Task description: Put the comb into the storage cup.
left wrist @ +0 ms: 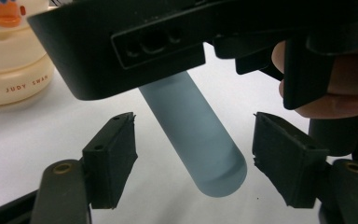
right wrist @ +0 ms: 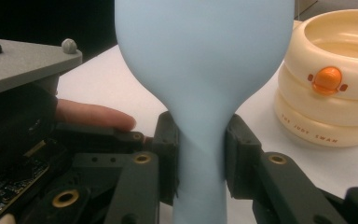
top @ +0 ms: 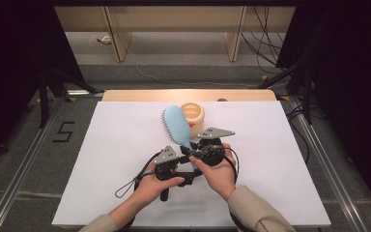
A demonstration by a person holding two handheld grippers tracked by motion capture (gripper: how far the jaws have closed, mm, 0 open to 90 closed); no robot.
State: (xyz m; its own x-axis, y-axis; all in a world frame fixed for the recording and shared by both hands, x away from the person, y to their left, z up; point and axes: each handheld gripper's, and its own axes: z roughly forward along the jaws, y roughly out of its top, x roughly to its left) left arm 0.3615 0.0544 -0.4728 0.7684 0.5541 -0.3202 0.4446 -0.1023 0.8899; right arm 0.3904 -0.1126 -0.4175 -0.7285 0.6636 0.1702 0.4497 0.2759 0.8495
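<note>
A light blue hairbrush (top: 177, 126) is held tilted above the white board, head toward the far side. My right gripper (top: 193, 147) is shut on the narrow neck of the hairbrush (right wrist: 205, 60); both pads (right wrist: 168, 149) press its sides, as the right gripper (right wrist: 200, 135) view shows. My left gripper (top: 189, 170) sits just below and to the left of it. In its own view the left gripper (left wrist: 193, 122) is open, with the rounded end of the brush handle (left wrist: 198, 135) between the jaws and clear gaps on both sides.
A cream ringed container (top: 193, 115) with an orange duck mark stands on the white board (top: 125, 145) just behind the brush; the same container (right wrist: 335, 79) is close by on the right. The right gripper's body (left wrist: 121, 42) hangs above the left jaws.
</note>
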